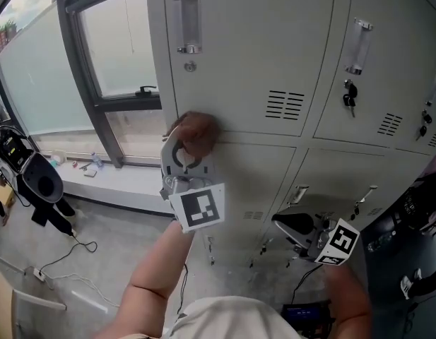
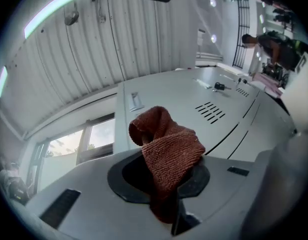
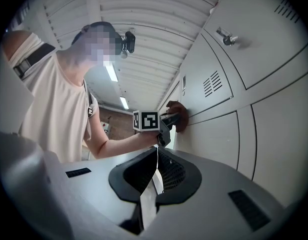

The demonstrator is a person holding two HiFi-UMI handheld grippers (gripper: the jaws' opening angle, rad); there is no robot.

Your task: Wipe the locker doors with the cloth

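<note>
A rust-brown cloth (image 1: 196, 134) is pressed against the grey locker doors (image 1: 253, 55) at the seam between the upper and lower rows. My left gripper (image 1: 186, 150) is shut on the cloth (image 2: 166, 154), which bunches up out of its jaws in the left gripper view. In the right gripper view the cloth (image 3: 177, 115) shows against the locker face (image 3: 243, 59). My right gripper (image 1: 292, 226) hangs low at the right, away from the doors, its jaws shut with nothing between them (image 3: 154, 176).
Keys (image 1: 350, 97) hang in the lock of the upper right door. A metal handle (image 1: 188, 23) sits on the upper left door. A window (image 1: 97, 55) and sill lie to the left, with cables (image 1: 69, 249) and dark gear (image 1: 37, 182) on the floor.
</note>
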